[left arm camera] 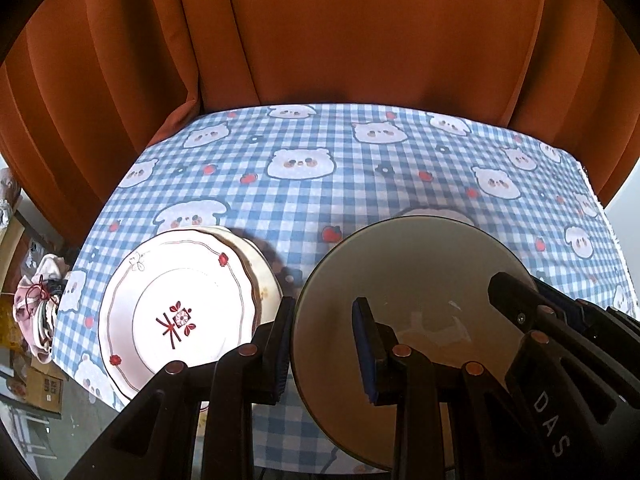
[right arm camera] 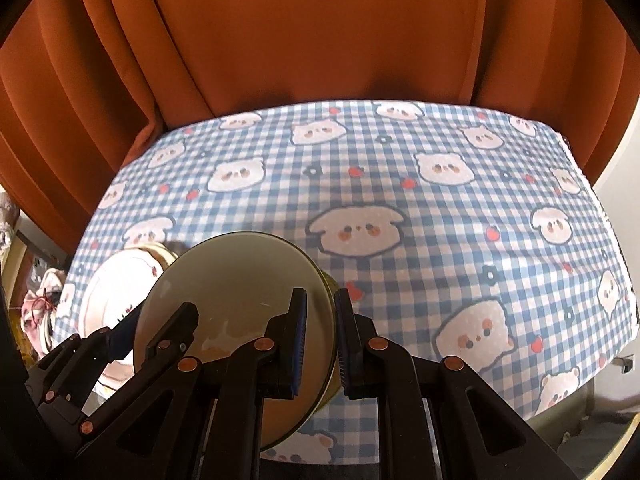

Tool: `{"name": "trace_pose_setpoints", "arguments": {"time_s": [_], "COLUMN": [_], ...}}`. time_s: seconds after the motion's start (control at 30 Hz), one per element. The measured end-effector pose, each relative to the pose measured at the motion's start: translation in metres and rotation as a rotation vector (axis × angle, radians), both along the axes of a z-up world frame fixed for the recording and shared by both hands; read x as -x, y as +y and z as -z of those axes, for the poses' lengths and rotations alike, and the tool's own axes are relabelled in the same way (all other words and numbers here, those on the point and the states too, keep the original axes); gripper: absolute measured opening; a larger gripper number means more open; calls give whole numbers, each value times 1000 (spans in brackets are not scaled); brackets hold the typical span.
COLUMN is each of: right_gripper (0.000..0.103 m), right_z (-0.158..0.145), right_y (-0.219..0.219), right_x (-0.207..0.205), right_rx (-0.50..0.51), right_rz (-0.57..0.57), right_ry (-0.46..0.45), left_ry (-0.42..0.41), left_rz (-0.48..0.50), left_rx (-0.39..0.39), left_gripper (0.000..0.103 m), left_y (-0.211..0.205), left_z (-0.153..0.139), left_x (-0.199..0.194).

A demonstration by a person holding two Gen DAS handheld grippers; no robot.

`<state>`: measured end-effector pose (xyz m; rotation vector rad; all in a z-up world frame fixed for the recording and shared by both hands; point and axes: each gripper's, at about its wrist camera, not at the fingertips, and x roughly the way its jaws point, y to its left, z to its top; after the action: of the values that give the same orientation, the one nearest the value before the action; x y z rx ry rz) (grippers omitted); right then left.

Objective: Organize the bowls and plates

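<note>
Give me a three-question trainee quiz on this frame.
1. True or false: the left gripper and right gripper each straddle the bowl rim on opposite sides.
2. From the left wrist view, the red-patterned plate lies where relative to the bowl? A) left B) right C) behind
3. What does that plate rest on?

Key: 1 true. 2 A. 3 another dish, whose edge peeks out beneath it.
</note>
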<state>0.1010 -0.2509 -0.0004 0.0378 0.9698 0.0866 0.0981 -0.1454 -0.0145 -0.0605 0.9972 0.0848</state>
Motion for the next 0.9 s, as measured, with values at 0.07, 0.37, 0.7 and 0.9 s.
{"name": "trace_pose_setpoints", "arguments": {"time_s": [0.07, 0.37, 0.7, 0.9], "right_gripper": [17, 17, 17, 17], "right_z": [4, 16, 29, 29], "right_y": [-2, -4, -8, -8], "right_x": [0, -11, -22, -22], "right_rx": [1, 14, 32, 31], "right_rz": [1, 3, 12, -1], "right_ry": [7, 36, 56, 38], "left_ry": [-2, 32, 52, 58], "left_rz": [0, 2, 25, 29], "left_rx": [-1, 12, 4, -8], "left_gripper": [27, 27, 27, 27], "left_y": [-1, 0, -5, -6], "left_z": [1, 14, 22, 24], "left_x": [0, -10, -19, -18]}}
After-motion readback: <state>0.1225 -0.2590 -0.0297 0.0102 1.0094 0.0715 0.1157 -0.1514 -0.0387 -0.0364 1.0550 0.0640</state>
